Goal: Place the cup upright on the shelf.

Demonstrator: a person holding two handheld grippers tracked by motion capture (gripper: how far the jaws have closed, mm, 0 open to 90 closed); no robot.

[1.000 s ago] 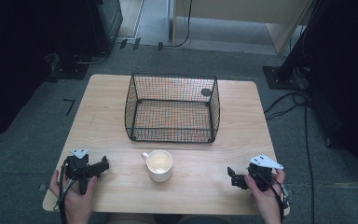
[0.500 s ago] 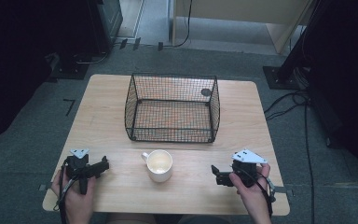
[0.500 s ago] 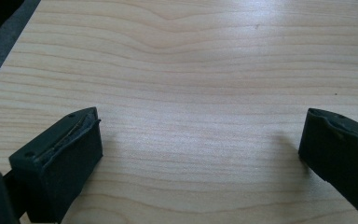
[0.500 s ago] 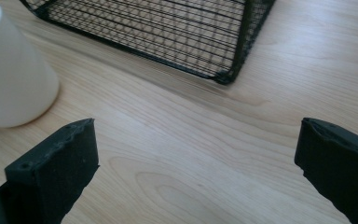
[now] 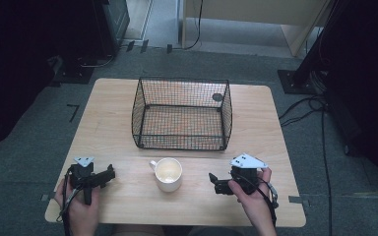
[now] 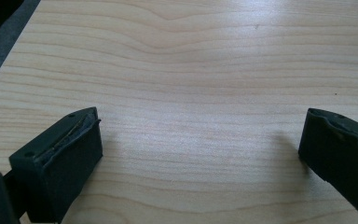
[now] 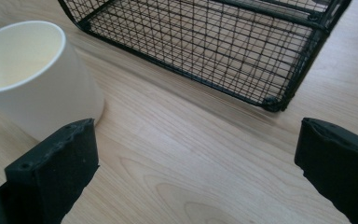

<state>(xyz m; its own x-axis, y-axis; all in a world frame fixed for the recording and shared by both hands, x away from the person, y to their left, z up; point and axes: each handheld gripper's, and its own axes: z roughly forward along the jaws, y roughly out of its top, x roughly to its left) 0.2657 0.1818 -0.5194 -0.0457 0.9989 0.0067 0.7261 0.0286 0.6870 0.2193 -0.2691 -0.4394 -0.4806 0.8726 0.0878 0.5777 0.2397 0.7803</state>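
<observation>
A white mug [image 5: 167, 173] stands near the front edge of a wooden table [image 5: 108, 123], just in front of a black wire basket [image 5: 182, 114] at the table's middle. The right gripper [image 5: 217, 185], held near the front right corner, points toward the mug with jaws spread wide and empty. The left gripper [image 5: 109, 175], near the front left corner, is likewise wide apart, holding nothing.

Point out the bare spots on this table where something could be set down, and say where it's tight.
Bare wood lies left of the wire basket to the table edge, and right of it to the far-right edge. The basket itself holds nothing. Tightest is the front strip: the white mug sits between the left gripper and the right gripper, close before the basket.
</observation>
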